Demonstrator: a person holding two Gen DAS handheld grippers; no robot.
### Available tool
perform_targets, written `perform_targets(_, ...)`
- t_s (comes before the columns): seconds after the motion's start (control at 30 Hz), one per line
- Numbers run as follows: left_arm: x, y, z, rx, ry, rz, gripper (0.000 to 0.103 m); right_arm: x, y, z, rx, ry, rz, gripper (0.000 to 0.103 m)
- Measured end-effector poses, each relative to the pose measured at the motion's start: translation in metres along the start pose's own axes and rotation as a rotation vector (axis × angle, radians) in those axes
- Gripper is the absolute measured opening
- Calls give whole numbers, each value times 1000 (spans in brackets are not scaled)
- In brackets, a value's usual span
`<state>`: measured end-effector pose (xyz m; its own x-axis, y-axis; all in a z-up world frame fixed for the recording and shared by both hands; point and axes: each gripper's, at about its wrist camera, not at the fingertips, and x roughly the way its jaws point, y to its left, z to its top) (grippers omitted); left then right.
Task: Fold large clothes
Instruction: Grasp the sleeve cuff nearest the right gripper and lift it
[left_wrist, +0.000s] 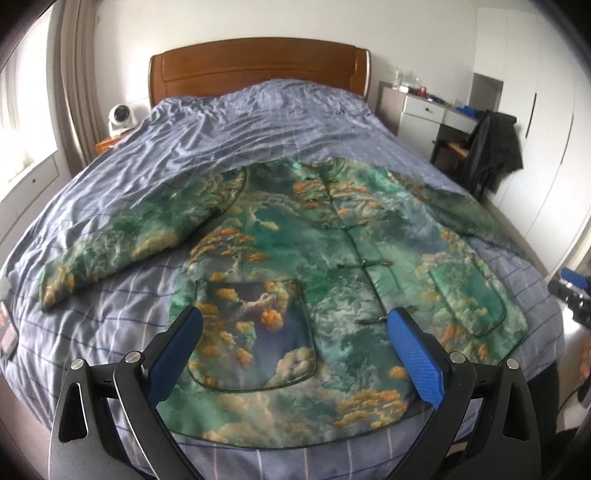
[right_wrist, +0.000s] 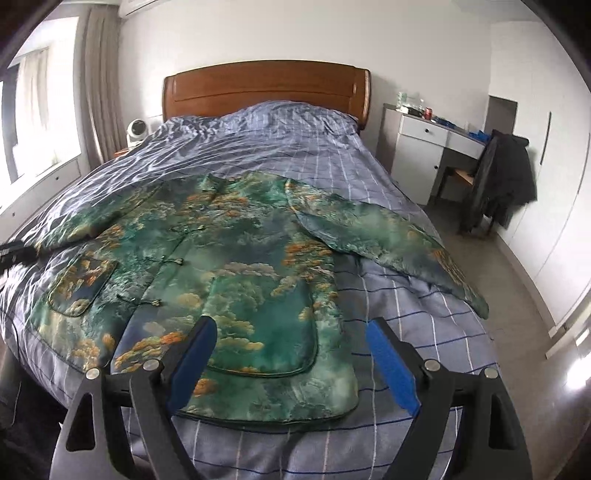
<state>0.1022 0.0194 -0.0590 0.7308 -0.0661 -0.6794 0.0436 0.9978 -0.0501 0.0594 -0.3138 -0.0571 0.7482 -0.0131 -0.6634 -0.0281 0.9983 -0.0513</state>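
Observation:
A green jacket (left_wrist: 295, 251) printed with orange trees and clouds lies flat, front up and buttoned, on the bed, both sleeves spread out. My left gripper (left_wrist: 295, 317) hovers open above its lower hem, over the pocket on the left half. In the right wrist view the same jacket (right_wrist: 229, 266) fills the middle, its sleeve (right_wrist: 399, 247) reaching out to the right. My right gripper (right_wrist: 291, 328) hangs open above the jacket's lower right corner, nothing between its blue pads (right_wrist: 391, 365). The other gripper shows as a dark shape (right_wrist: 14, 251) at the far left edge.
The bed (left_wrist: 229, 122) has a wrinkled blue checked cover and a wooden headboard (left_wrist: 255, 66). A white fan (left_wrist: 120, 118) stands on the left nightstand. A white desk (right_wrist: 428, 147) and a chair draped with a dark coat (right_wrist: 506, 177) stand to the right. Curtains hang left.

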Motion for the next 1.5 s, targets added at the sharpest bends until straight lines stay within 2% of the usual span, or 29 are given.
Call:
perform_targets(0.2, -1, 17, -6, -12, -9, 58, 100, 21, -36, 7, 85, 37, -32, 85)
perform_targets(0.37, 8, 33, -11, -64, 34, 89, 100, 35, -105, 12, 270, 17, -49, 86)
perform_targets(0.43, 9, 36, -12, -76, 39, 98, 100, 47, -140, 9, 386, 13, -42, 86)
perform_targets(0.57, 10, 35, -10, -71, 47, 118, 100, 89, -222, -12, 755, 35, 57, 86)
perform_targets(0.67, 10, 33, -7, -62, 44, 130, 100, 123, -266, -34, 1018, 44, 137, 86)
perform_targets(0.77, 12, 32, -6, -55, 48, 136, 100, 151, -296, -52, 1211, 20, 171, 86)
perform_targets(0.9, 15, 29, -4, -46, 53, 145, 100, 182, -321, -59, 1351, -10, 193, 85)
perform_targets(1.0, 19, 28, -3, -48, 64, 146, 100, 205, -332, -59, 1406, -3, 187, 84)
perform_targets(1.1, 20, 26, -2, -49, 69, 146, 100, 220, -342, -58, 1432, -7, 112, 78)
perform_targets(1.17, 20, 26, -2, -46, 68, 150, 100, 228, -347, -58, 1445, -11, 67, 67)
perform_targets(1.2, 21, 26, -2, -44, 68, 150, 100, 231, -349, -58, 1445, -10, 48, 54)
perform_targets(1.23, 21, 26, -2, -42, 69, 151, 100, 231, -353, -61, 1435, -5, 29, 32)
perform_targets(1.27, 23, 26, -3, -38, 75, 155, 100, 233, -354, -60, 1416, 2, -3, 22)
perform_targets(1.33, 27, 27, -4, -36, 88, 159, 100, 229, -352, -51, 1350, -30, -52, 12)
perform_targets(1.5, 34, 27, -2, -57, 100, 140, 100, 193, -325, 6, 1067, -118, -117, 10)
